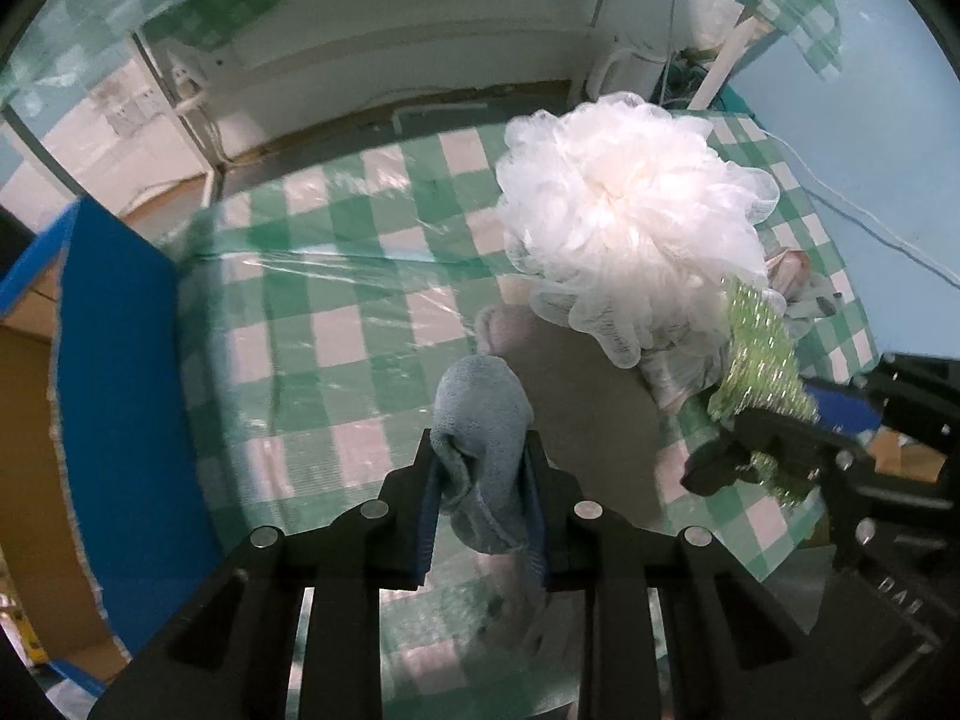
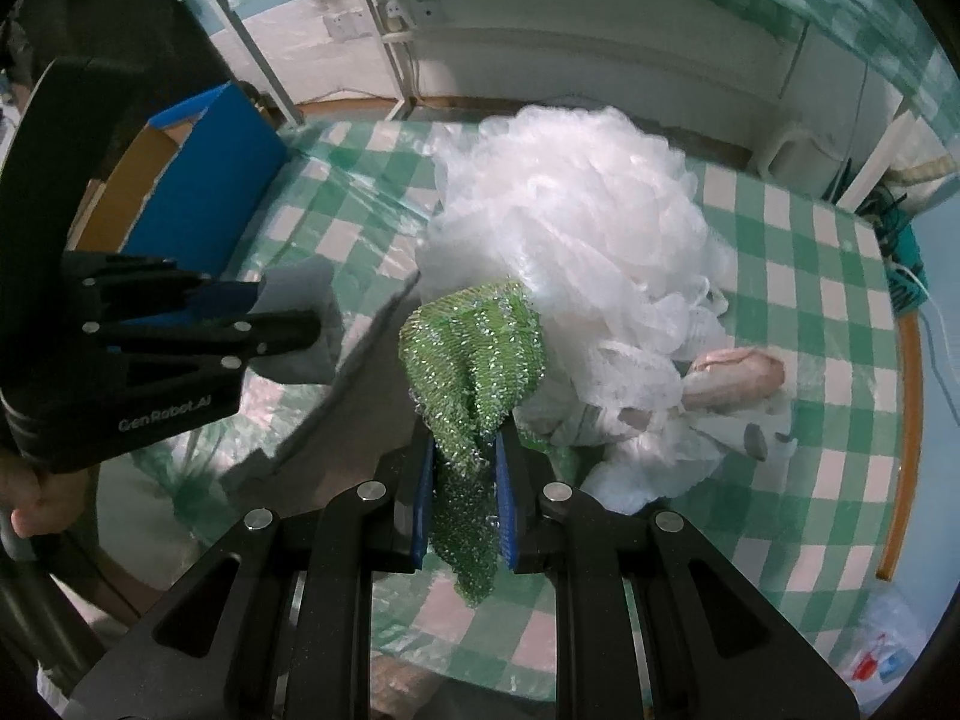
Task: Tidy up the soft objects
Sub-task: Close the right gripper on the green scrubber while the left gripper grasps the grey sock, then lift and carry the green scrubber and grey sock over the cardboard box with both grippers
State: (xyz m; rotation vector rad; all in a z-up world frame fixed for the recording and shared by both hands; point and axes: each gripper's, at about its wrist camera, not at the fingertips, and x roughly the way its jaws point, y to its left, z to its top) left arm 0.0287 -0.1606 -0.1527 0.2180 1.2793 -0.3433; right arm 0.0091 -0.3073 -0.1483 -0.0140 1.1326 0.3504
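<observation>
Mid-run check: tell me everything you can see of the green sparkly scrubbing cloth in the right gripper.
The green scrubbing cloth is a glittery mesh, knitted-looking, bright green with silvery flecks. The right gripper has its jaws shut on its middle, so it bunches and folds there. One end fans out beyond the fingertips, brushing the white bath pouf; the other end hangs limp behind the jaws, above the checked tablecloth. It looks soft, light and dry.

Black claw (image 2: pixel 465 468), blue pads (image 2: pixel 423 501), silver screws, "GenRobot.AI" marking
</observation>
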